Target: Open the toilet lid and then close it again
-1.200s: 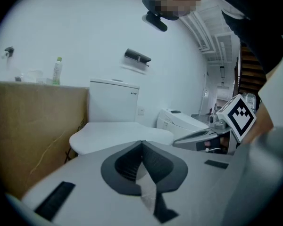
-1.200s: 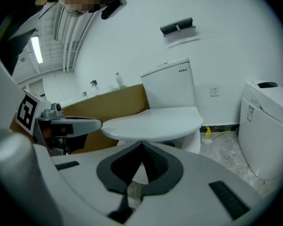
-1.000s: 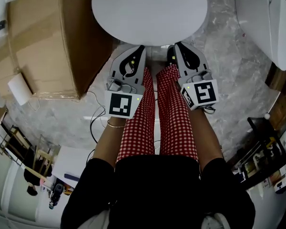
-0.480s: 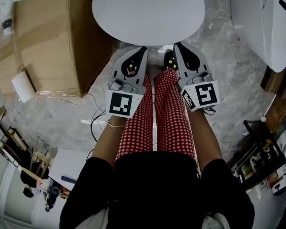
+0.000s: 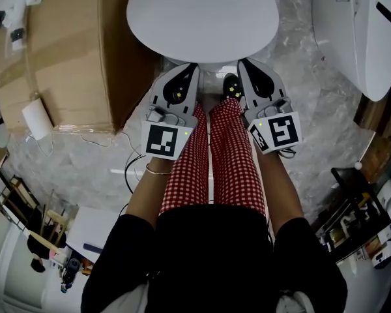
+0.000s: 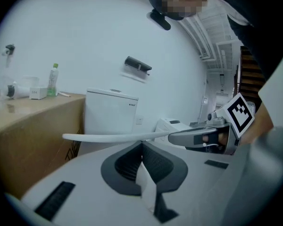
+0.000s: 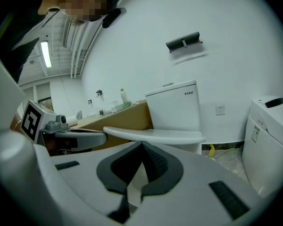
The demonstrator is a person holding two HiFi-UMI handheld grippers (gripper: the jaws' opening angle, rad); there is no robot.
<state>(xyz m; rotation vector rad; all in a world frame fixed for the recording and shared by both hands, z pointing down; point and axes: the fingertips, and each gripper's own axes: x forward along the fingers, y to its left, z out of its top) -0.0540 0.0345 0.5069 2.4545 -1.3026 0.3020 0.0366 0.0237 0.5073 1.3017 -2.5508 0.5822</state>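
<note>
While the person stands in red-checked trousers (image 5: pixel 212 168) facing the toilet, the toilet lid (image 5: pixel 202 15) lies flat and down at twelve o'clock in the head view, a plain white oval with nothing on it. Both tools are held low and side by side, pointing at the lid's near edge. The left gripper (image 5: pixel 190 67) sits at about eleven o'clock from the person's knees, and the right gripper (image 5: pixel 242 62) at about one o'clock. Seen along its own length, the left gripper's claw (image 6: pixel 141 144) is pressed together with nothing in it; the lid's thin rim (image 6: pixel 108 137) runs just past its tip, and I cannot tell whether the two touch. The right gripper's claw (image 7: pixel 141 145) is likewise together and empty, with the lid (image 7: pixel 153 134) level just beyond it. Behind the lid rises the white cistern (image 7: pixel 174 109). A big cardboard box (image 5: pixel 65 57) stands on the marbled floor (image 5: pixel 313 109) at ten o'clock, just beside the toilet, with a green bottle (image 6: pixel 52 79) on top. A second white toilet (image 5: pixel 362 31) stands at two o'clock, well apart from the first. A thin cable (image 5: pixel 127 168) trails over the floor at nine o'clock.
</note>
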